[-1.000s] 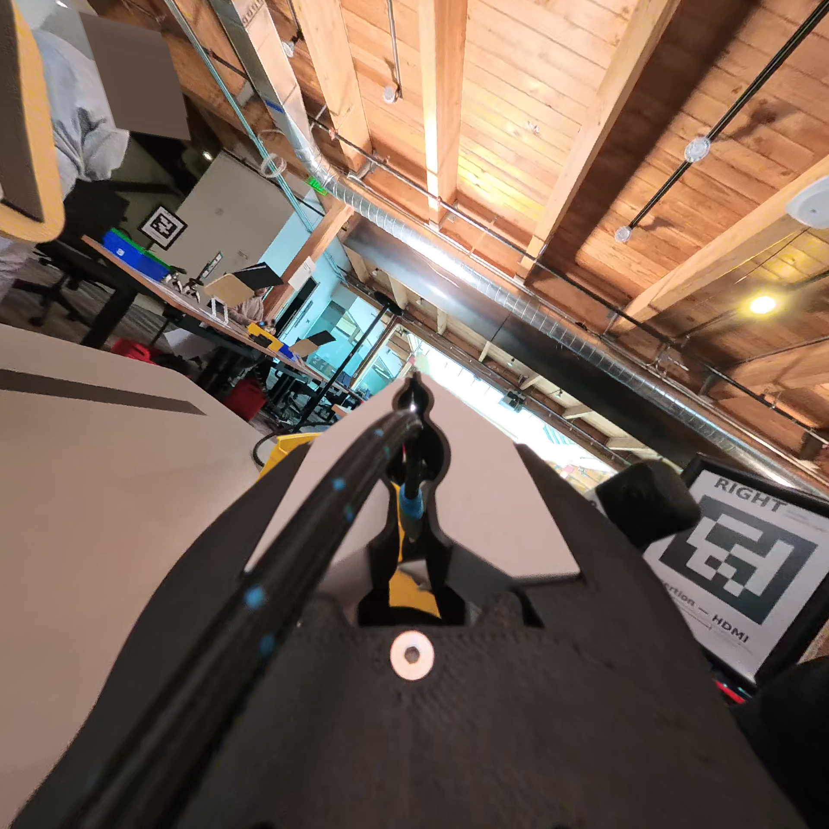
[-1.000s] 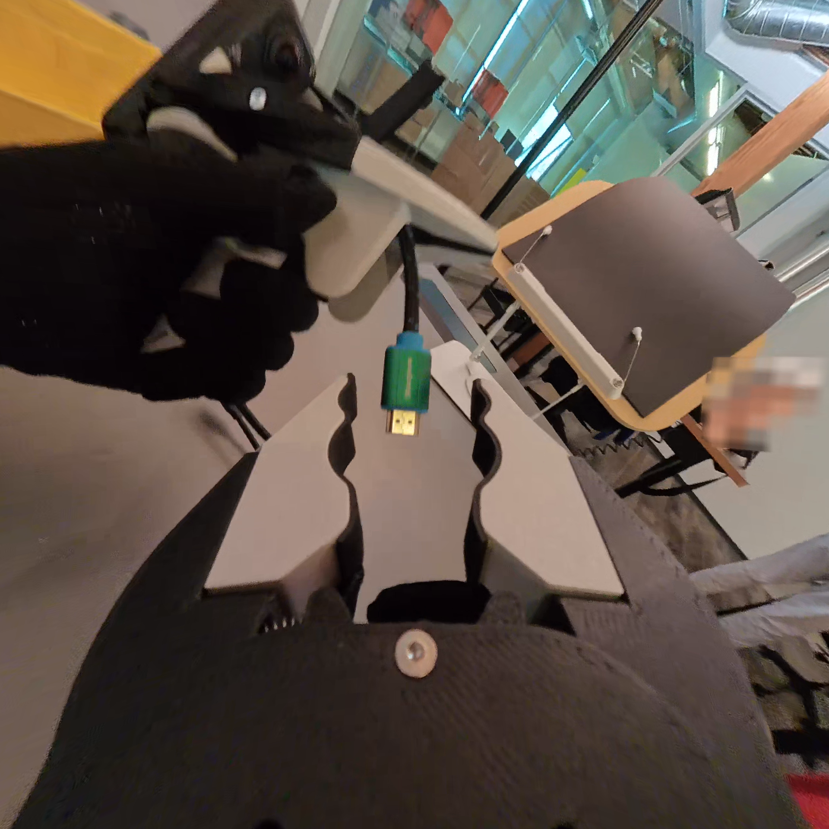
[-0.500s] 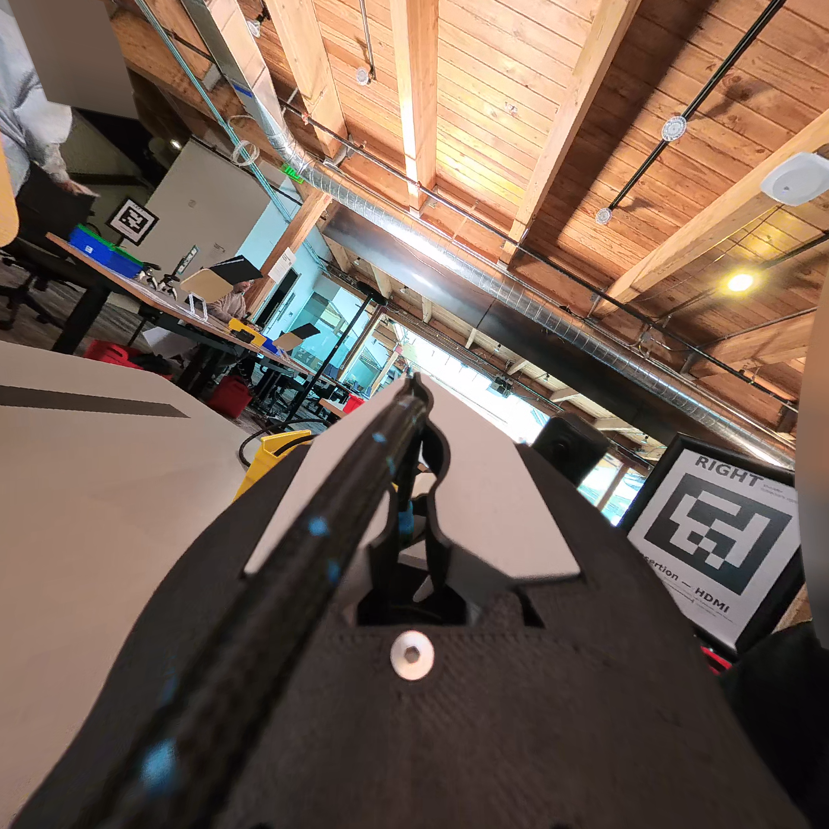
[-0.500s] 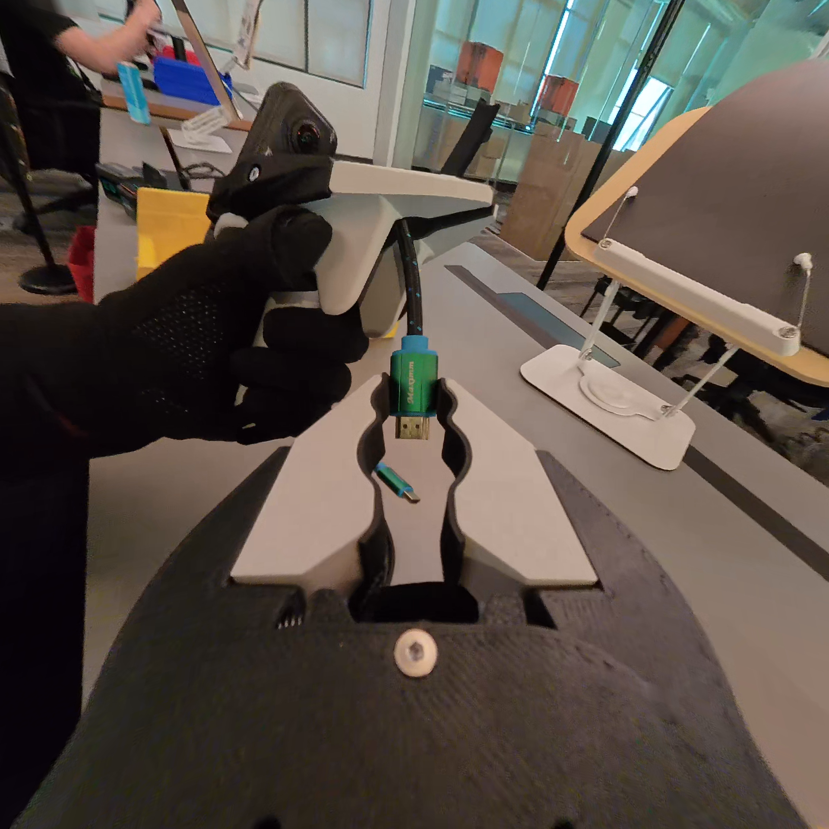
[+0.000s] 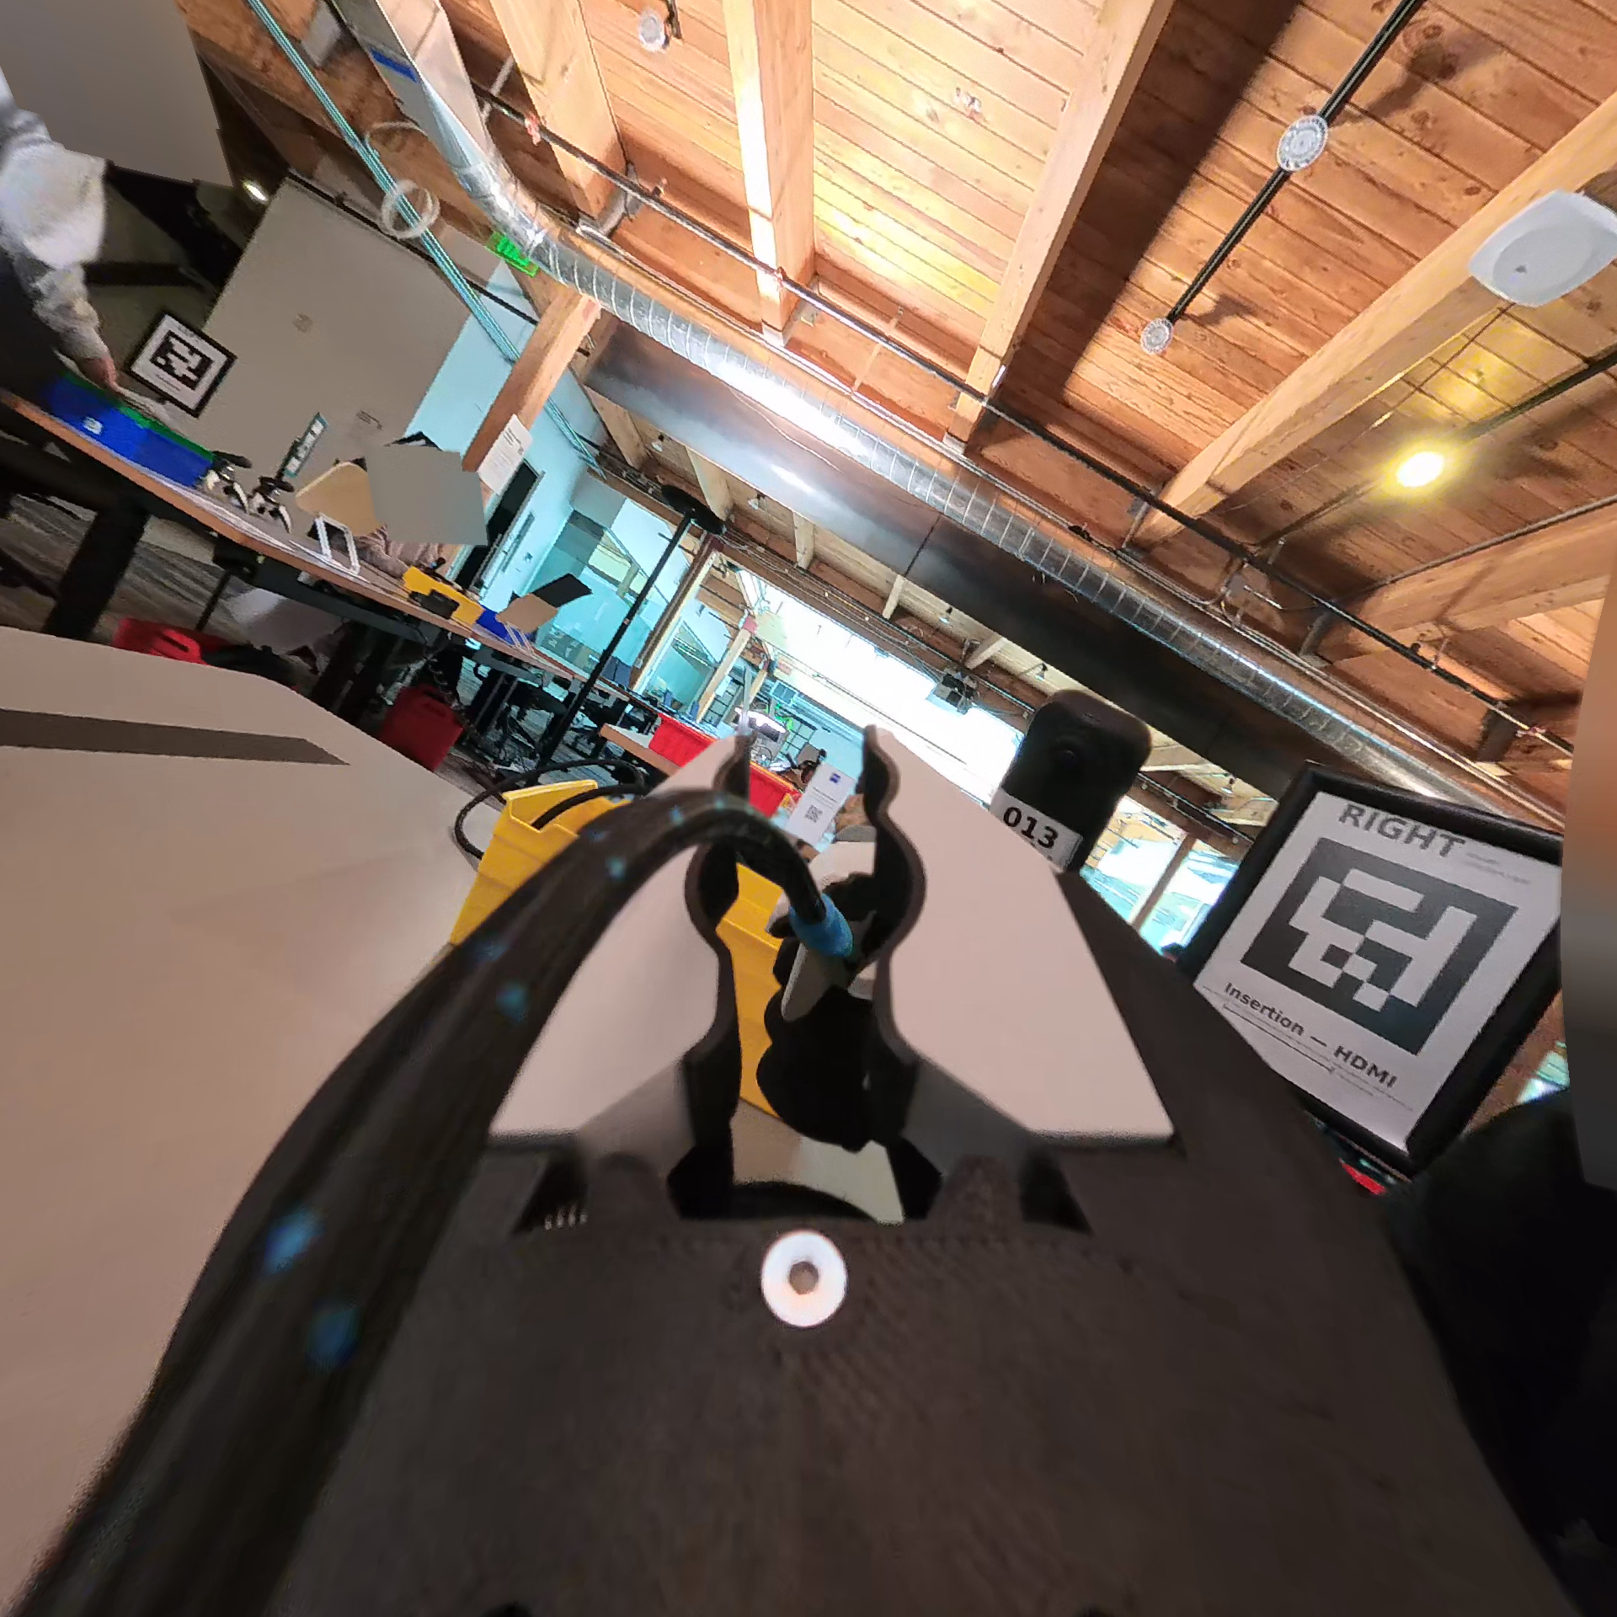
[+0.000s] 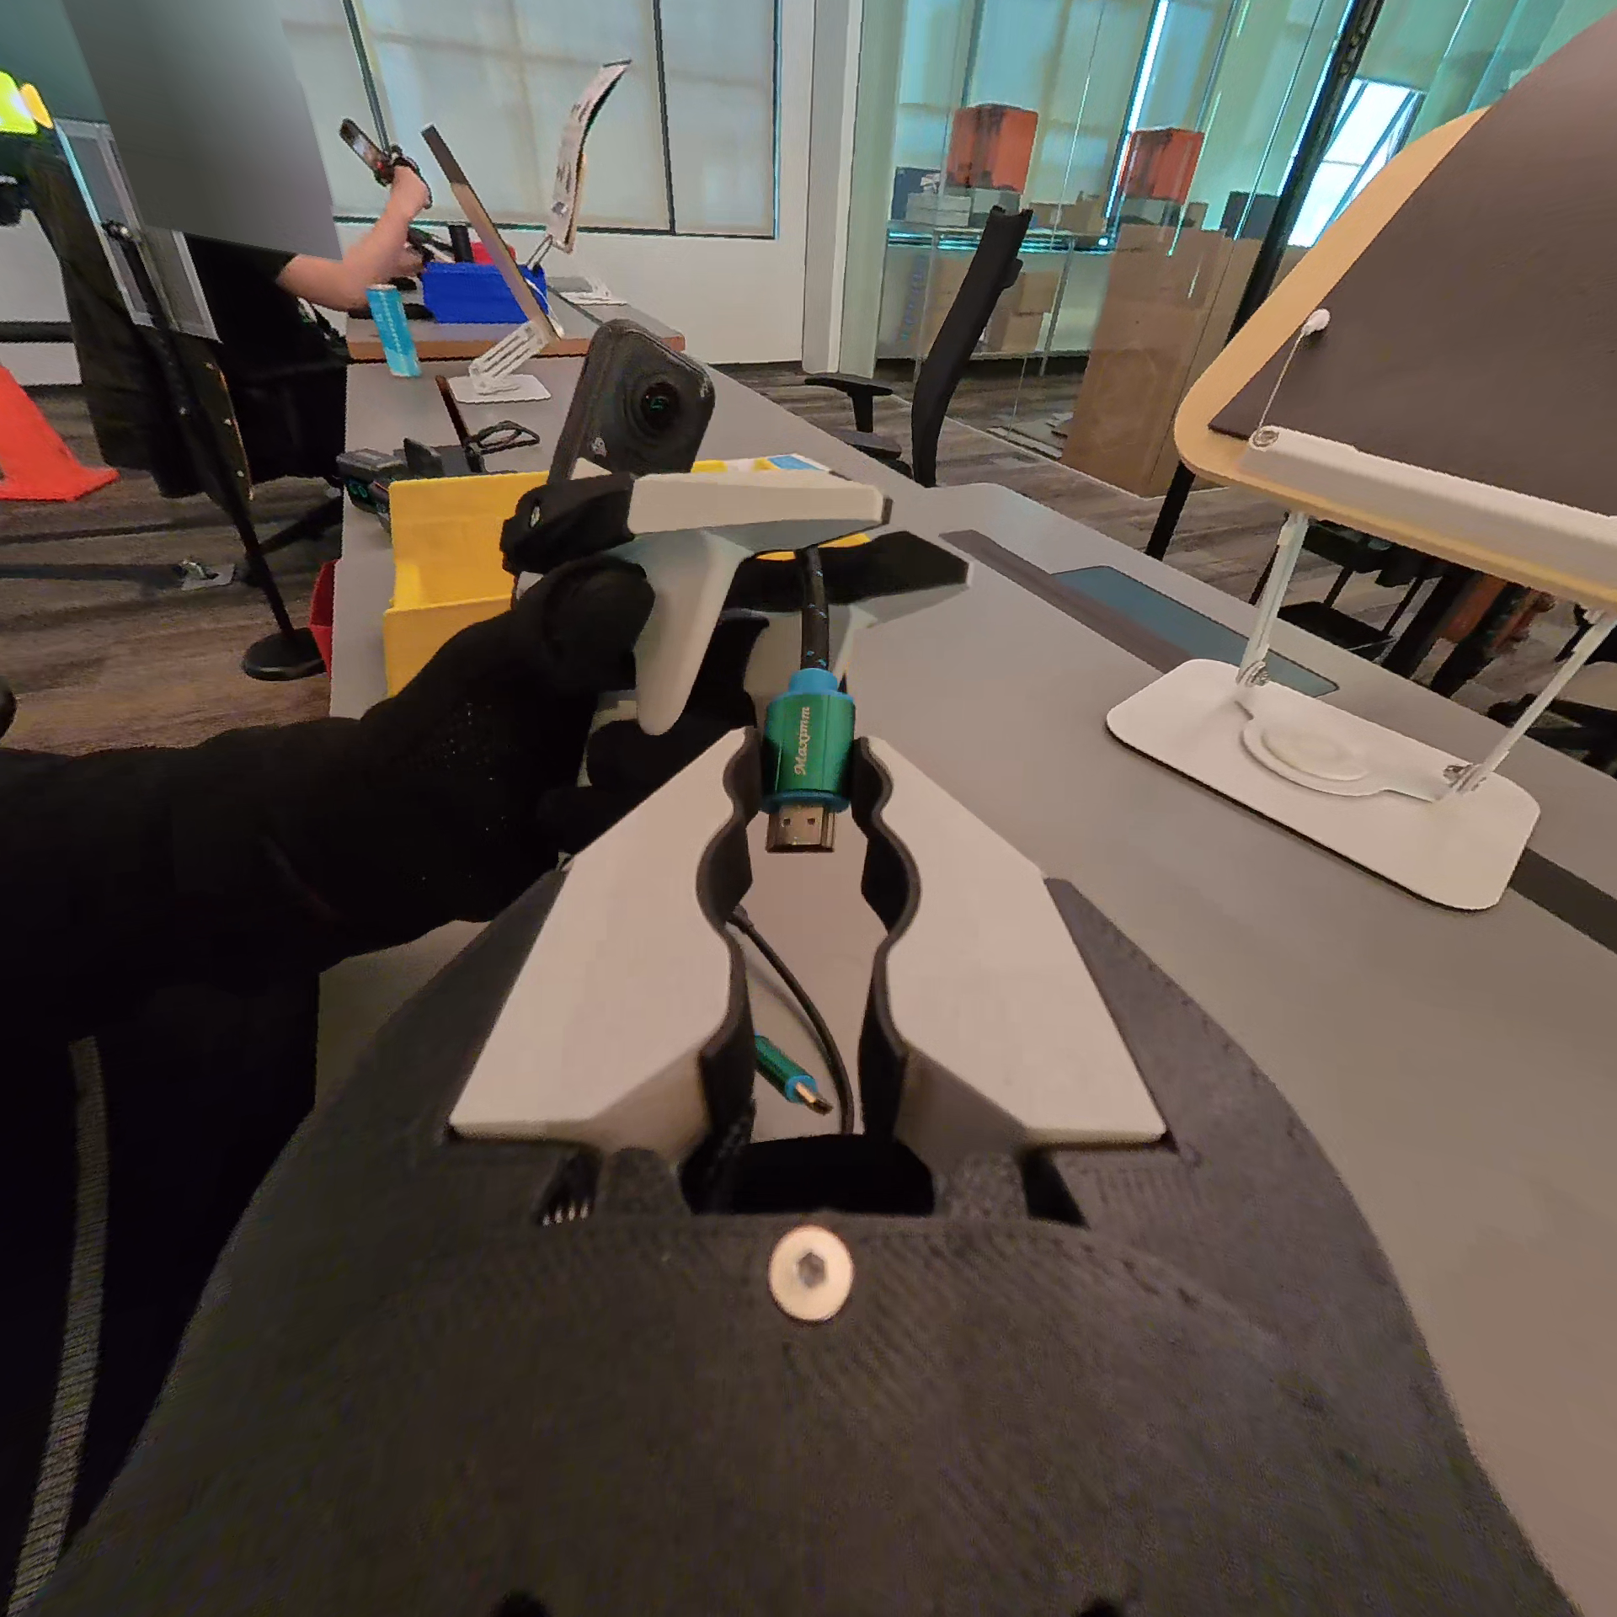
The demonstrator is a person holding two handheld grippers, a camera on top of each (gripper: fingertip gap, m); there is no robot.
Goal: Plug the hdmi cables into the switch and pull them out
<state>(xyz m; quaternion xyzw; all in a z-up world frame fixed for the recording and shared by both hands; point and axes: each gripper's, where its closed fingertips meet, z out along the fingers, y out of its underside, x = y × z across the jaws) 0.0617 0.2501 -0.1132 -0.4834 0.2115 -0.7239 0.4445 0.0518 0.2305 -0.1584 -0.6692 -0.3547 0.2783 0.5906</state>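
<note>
My right gripper [image 6: 805,752] is shut on a green HDMI plug [image 6: 805,757] with a blue collar and holds it upright above the grey table [image 6: 1225,1006], metal tip down. Its black braided cable [image 6: 815,612] rises between the fingers of my left gripper [image 6: 919,542], held by a black-gloved hand [image 6: 455,787]. In the left wrist view my left gripper [image 5: 805,752] is open. The cable [image 5: 560,910] drapes over its left finger and the plug's collar [image 5: 822,932] hangs below. A second green plug [image 6: 787,1081] lies on the table. No switch is in view.
A yellow bin [image 6: 446,560] stands behind the left gripper; it also shows in the left wrist view [image 5: 507,875]. A tilted board on a white stand [image 6: 1312,770] is at the right. A framed marker sign [image 5: 1365,945] stands right of the left gripper. A person works at a far table. The grippers' ends are close to 5 cm from one another.
My right gripper has closed on the green plug and tilted down toward the table. My left gripper has opened off the cable, which now lies loose over its finger.
</note>
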